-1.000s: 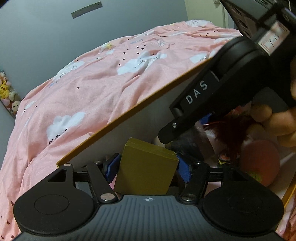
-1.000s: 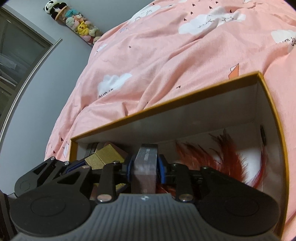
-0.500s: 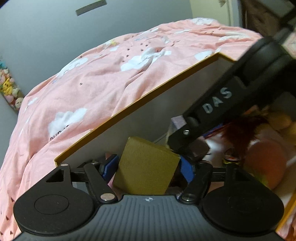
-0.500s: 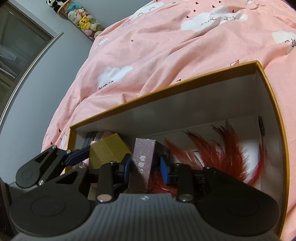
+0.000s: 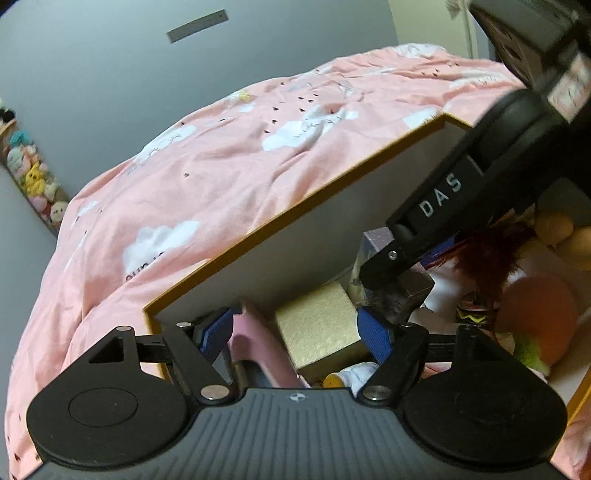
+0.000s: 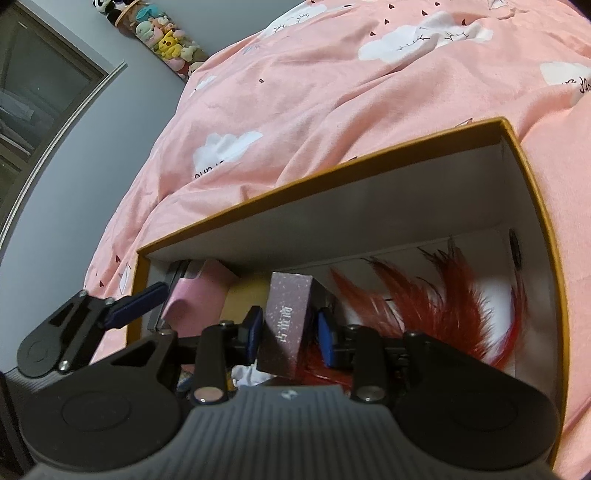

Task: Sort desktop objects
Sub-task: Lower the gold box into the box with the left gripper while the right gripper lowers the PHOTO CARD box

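Note:
Both grippers are over an open cardboard box [image 5: 295, 218] with an orange rim [image 6: 332, 170] on a pink bed. My left gripper [image 5: 295, 332] is open; a gold box [image 5: 321, 325] lies loose between its blue pads inside the cardboard box. My right gripper [image 6: 291, 332] is open; a purple-grey carton [image 6: 288, 317] with Chinese print stands tilted between its pads, not clamped. The carton also shows in the left wrist view [image 5: 391, 284], under the right gripper's arm. A pink object [image 5: 255, 347] lies by the left pad.
Red feathers [image 6: 424, 295], an orange ball [image 5: 535, 314], a yellow-green fuzzy toy [image 5: 528, 350] and small toys fill the box. The pink cloud-print duvet [image 6: 332, 92] surrounds the box. Plush toys [image 6: 162, 33] hang on the grey wall.
Both grippers opened. The gold box dropped out of the left gripper into the cardboard box. The purple-grey carton was let go by the right gripper and tilted.

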A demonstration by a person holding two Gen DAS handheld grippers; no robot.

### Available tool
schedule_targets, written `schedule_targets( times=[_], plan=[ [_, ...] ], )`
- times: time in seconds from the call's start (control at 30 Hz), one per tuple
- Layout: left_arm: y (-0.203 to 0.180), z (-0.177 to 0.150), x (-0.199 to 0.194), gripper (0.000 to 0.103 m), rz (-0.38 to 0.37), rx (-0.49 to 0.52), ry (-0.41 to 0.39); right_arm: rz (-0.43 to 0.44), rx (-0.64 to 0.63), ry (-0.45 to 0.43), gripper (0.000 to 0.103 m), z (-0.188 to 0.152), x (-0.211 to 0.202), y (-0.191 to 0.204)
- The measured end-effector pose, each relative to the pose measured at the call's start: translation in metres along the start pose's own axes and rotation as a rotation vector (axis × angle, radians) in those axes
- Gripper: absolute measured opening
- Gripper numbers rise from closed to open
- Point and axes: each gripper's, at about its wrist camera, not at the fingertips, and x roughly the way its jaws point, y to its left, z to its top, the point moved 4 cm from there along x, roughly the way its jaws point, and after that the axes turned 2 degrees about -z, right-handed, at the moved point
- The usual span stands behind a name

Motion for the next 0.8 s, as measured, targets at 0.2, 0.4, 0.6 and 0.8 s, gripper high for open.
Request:
schedule_targets(
  times=[0.2,0.4,0.6,0.8],
  plan=[
    [0.010,-0.008,-0.019,0.087,0.007,-0.080,-0.008,0.015,-0.014,-0.012,0.032,0.000,-0.002,0.005],
    [0.016,-0.015,-0.033,0.087,0.038,-0.144,-0.008,0.006,0.016,-0.020,0.032,0.008,0.005,0.013],
    [0.024,-0.021,-0.042,0.087,0.006,-0.253,0.019,-0.060,-0.032,-0.040,0.032,0.014,0.014,0.030],
    [0.031,-0.037,-0.047,0.087,-0.037,-0.428,0.065,-0.080,-0.078,-0.024,0.033,0.010,0.019,0.036]
  ],
)
